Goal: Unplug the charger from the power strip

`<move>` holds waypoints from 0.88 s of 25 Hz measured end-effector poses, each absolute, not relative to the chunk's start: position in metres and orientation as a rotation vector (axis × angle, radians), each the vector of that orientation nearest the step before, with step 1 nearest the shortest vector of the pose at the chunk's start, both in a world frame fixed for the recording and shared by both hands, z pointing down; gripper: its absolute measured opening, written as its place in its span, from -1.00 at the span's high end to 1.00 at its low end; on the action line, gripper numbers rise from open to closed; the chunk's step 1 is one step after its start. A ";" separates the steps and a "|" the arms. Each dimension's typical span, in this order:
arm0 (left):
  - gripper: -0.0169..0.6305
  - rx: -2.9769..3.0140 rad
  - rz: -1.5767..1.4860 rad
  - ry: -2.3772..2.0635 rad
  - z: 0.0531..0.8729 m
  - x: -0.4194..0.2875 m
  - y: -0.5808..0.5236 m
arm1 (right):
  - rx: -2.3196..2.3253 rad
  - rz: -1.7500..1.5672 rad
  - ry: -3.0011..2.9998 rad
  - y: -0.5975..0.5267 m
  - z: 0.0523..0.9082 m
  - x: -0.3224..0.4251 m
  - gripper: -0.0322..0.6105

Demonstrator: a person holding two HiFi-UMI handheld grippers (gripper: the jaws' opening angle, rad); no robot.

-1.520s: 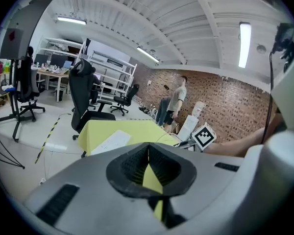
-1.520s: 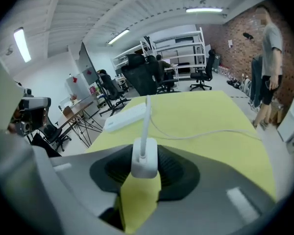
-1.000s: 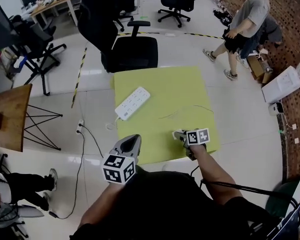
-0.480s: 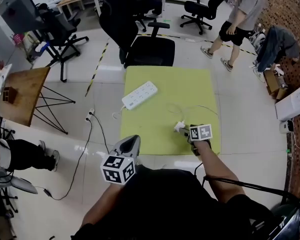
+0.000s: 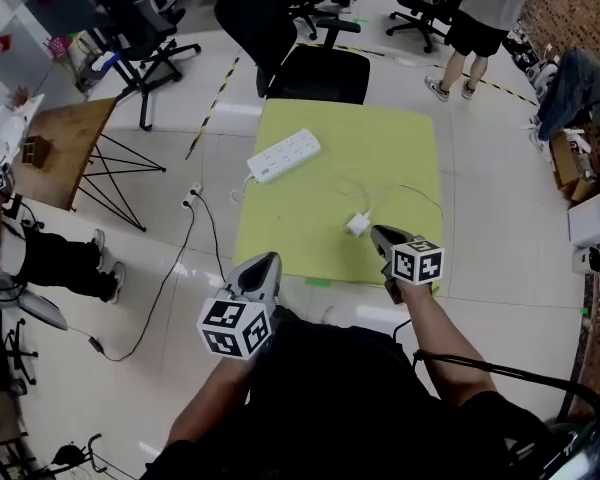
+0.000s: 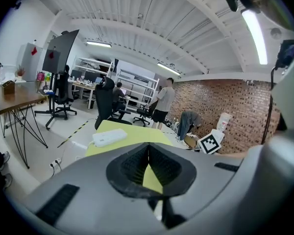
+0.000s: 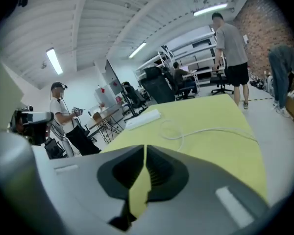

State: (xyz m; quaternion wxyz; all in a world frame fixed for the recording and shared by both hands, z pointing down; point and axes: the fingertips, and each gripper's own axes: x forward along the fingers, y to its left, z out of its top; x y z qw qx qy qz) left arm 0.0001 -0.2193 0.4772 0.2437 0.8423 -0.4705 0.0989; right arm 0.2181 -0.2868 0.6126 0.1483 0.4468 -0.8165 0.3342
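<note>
Both clenched empty: your left claw (image 5: 264, 262), right claw (image 5: 379, 233) (just closed) | charger (image 5: 358, 224) just ahead, lying unplugged from power strip (image 5: 284, 155)

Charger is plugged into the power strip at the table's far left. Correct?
No. The charger is unplugged: it lies on the table near its front edge, apart from the power strip, which does sit at the far left. The head view shows this.

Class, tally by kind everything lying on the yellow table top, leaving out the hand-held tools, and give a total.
Power strip: 1
Charger: 1
White cable: 1
Total: 3
</note>
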 end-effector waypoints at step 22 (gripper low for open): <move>0.93 2.398 0.241 -1.232 0.437 -0.048 -0.142 | 1.259 0.873 -2.797 -0.153 0.454 0.130 0.89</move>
